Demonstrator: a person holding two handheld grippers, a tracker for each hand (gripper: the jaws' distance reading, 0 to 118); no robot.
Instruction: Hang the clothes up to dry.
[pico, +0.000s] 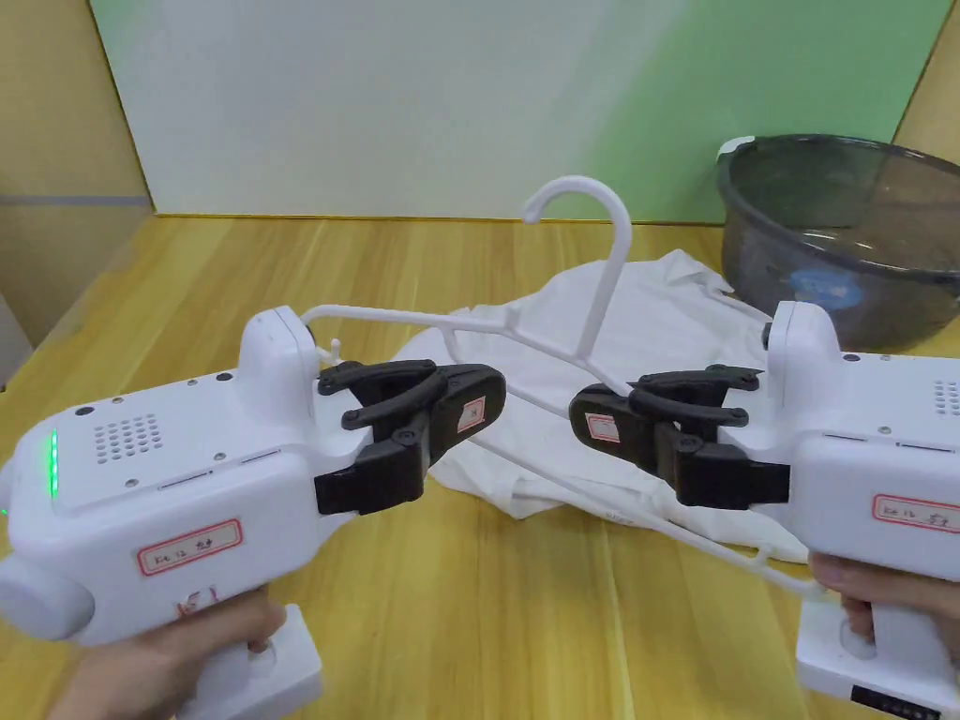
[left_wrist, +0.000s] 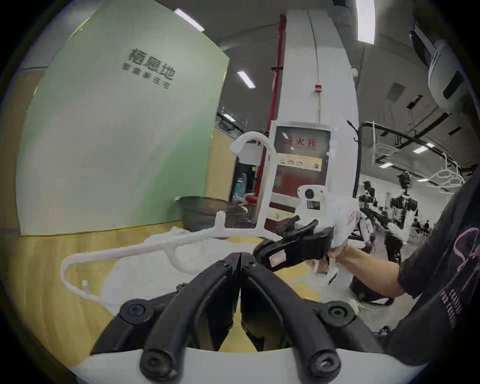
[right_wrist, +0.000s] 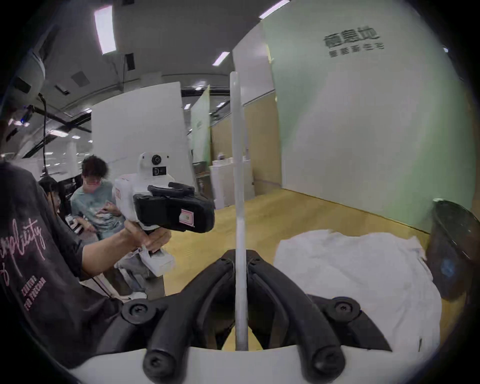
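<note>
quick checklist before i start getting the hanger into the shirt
1. Right tool clamped on the hanger: ok, both jaws press a bar of it.
2. Hanger lifted off the table: ok, held above the shirt.
3. Left tool free to help: ok, shut on nothing.
4. White shirt laid out within reach: ok, it lies on the table under the hanger.
5. Collar opening found: cannot tell, the shirt is rumpled.
6. Basin out of the way: ok, at the table's far right corner.
</note>
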